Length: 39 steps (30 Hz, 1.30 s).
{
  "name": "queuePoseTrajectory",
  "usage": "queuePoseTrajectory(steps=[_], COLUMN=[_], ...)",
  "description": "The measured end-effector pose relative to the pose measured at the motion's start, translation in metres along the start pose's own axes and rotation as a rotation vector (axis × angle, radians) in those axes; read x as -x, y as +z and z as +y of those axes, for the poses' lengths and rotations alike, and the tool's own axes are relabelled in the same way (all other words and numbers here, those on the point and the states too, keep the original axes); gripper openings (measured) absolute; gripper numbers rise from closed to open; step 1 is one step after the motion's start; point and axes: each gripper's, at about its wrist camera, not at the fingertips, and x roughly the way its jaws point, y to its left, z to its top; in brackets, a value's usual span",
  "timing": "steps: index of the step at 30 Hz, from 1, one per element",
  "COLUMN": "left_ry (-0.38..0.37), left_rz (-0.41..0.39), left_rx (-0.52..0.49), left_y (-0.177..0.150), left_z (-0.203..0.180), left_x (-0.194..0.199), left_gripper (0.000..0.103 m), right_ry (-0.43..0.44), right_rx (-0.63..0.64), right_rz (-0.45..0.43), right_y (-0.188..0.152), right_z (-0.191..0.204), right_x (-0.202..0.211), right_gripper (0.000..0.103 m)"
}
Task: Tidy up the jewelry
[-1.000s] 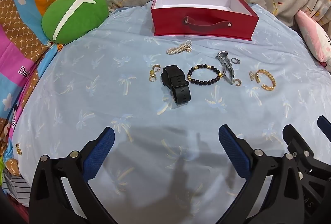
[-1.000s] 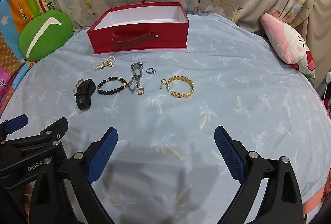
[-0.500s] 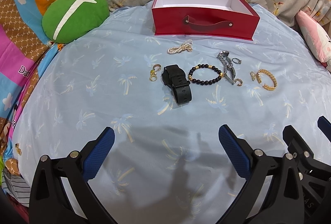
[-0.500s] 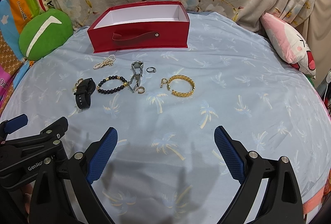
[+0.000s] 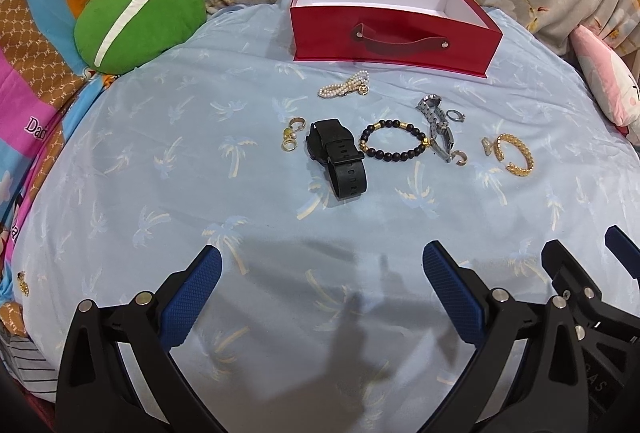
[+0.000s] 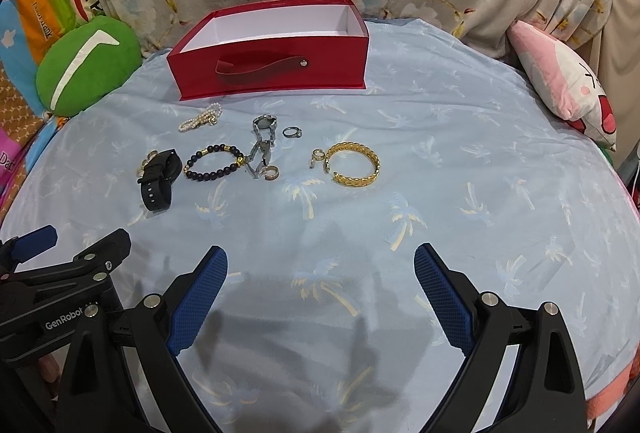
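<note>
Two tongs: left tongs (image 5: 320, 275) and right tongs (image 6: 320, 273), both spread wide, both empty, hovering over the near part of the bed (image 6: 460, 161).
Jewelry: laid out in a loose left-to-right row, mid-bed, far of both tongs, none yet in the box (image 6: 272, 73).
Box: red, open-topped, looks empty, just far of the row, strap handle facing near.
Left end of row: small gold rings (image 5: 292, 139), then black watch (image 5: 338, 157) just beside them.
Watch axis: strap running near-far, free end angled near and slightly right; straight ahead of the left tongs.
Middle: bead bracelet (image 5: 394, 141) lying flat, open loop, just right of the watch; pearl string (image 5: 346, 89) far of it, near the box front.
Right of middle: silver watch (image 6: 262, 145) stretched near-far, small ring (image 6: 292, 132) beside its far end, another ring (image 6: 271, 173) at its near end.
Right end: gold cuff (image 6: 356, 163), opening turned left, small ring (image 6: 319, 157) touching or just beside that opening; cannot tell which.
Nearer hand, judged: left tongs for watch and gold rings; right tongs for cuff, though it sits slightly left of their centre line.
Coming move, judged: reach forward and down; for the black watch, close across the strap's width, not along its length.
Risk, judged: soft sheet may bunch between the tips; small rings easy to miss.
</note>
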Motion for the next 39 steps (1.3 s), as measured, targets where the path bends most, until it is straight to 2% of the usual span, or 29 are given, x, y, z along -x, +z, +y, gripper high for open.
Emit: queuePoseTrajectory(steps=[12, 17, 24, 32, 33, 39], left_ry=[0.02, -0.029, -0.107, -0.14, -0.141, -0.157], left_rz=[0.036, 0.043, 0.053, 0.091, 0.094, 0.119], left_rx=[0.082, 0.105, 0.09, 0.08, 0.082, 0.067], left_y=[0.016, 0.028, 0.049, 0.06, 0.06, 0.058], left_z=[0.033, 0.04, 0.017, -0.005, -0.006, -0.007], left_x=[-0.034, -0.046, -0.066, -0.094, -0.096, -0.103], left_gripper=[0.098, 0.098, 0.098, 0.098, 0.096, 0.067], right_ry=[-0.038, -0.025, -0.002, 0.003, 0.007, -0.001], right_rx=[-0.038, -0.047, -0.079, -0.102, -0.102, -0.07], right_rz=[0.021, 0.032, 0.062, 0.092, 0.094, 0.088], right_y=[0.016, 0.03, 0.045, 0.054, 0.055, 0.057], right_z=[-0.024, -0.029, -0.034, -0.042, -0.042, -0.036], right_x=[-0.043, -0.068, -0.1, -0.127, -0.129, -0.133], right_gripper=[0.093, 0.093, 0.09, 0.082, 0.08, 0.067])
